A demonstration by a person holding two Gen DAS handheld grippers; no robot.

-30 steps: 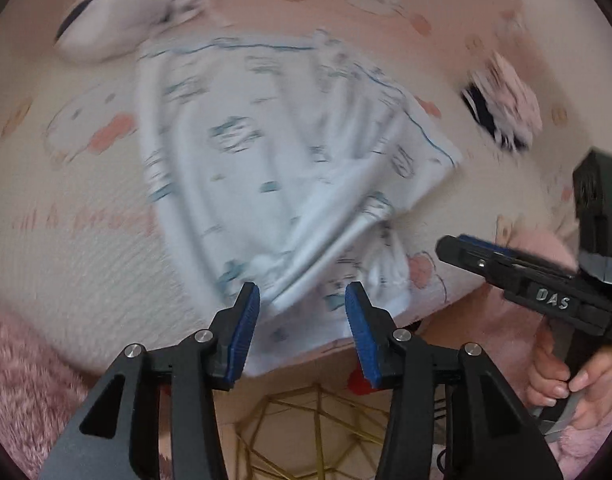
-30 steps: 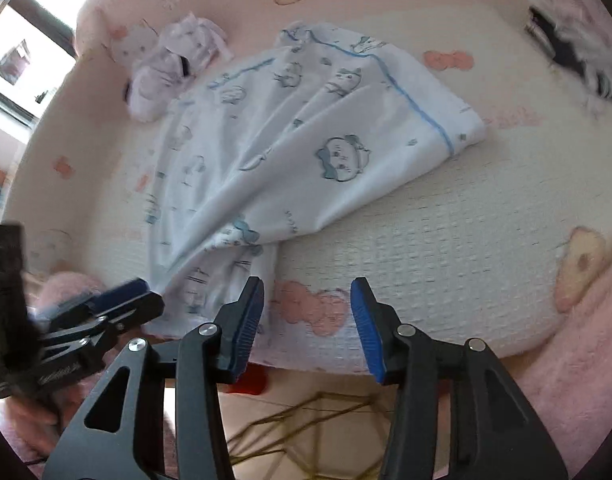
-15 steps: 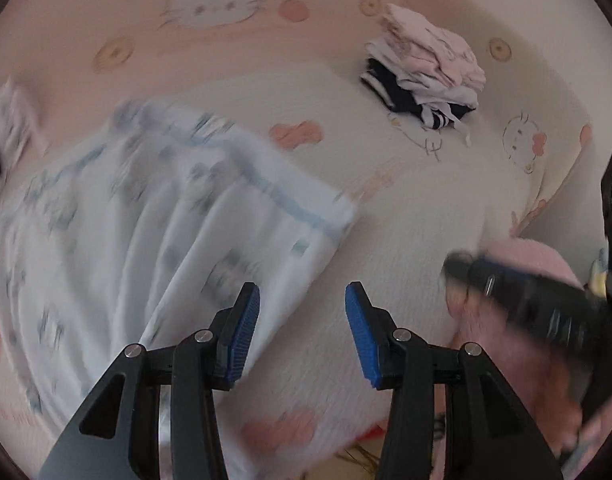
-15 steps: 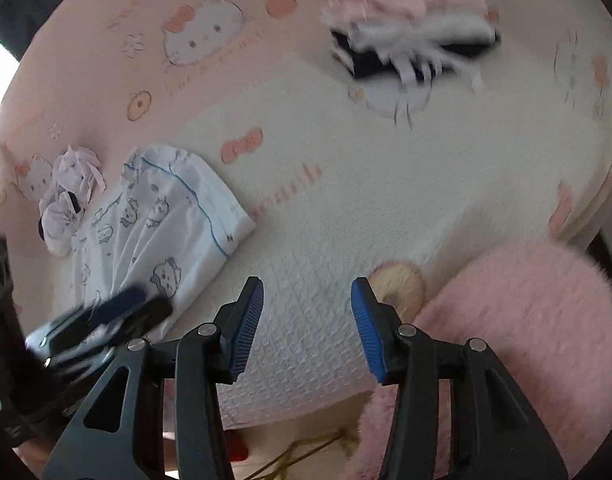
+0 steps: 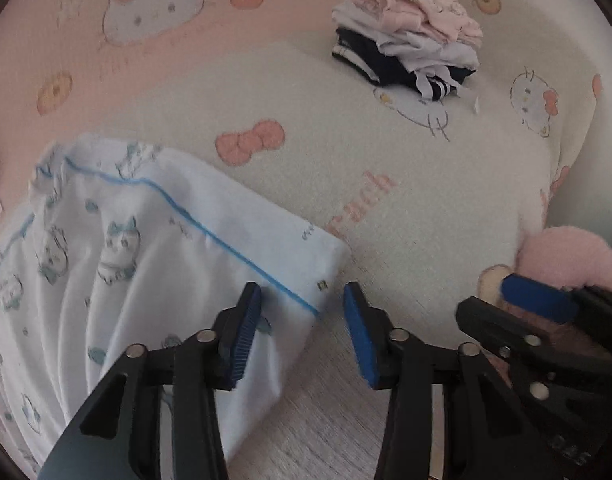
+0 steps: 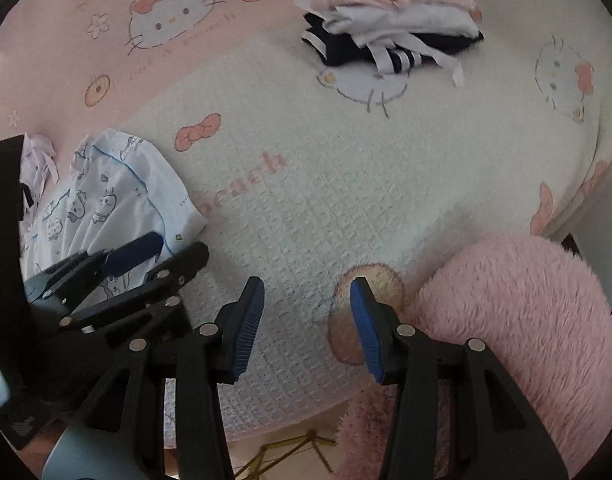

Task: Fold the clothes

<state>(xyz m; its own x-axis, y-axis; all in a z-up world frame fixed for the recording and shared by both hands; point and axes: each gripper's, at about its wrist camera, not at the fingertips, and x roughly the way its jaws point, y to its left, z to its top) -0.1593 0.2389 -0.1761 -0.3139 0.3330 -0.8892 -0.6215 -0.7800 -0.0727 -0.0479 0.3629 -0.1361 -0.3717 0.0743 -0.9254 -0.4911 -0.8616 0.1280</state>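
The left tool has its blue pads wide apart and holds nothing. It hangs right over the near corner of the white printed garment, the landmark here. The right tool is also apart and empty, off to the garment's right, over the bare bed cover. Far past the garment sits a pile of folded clothes. The garment lies spread and wrinkly. For a neat fold, pinch the corner by its blue stripe, pull it flat, and match the edges.
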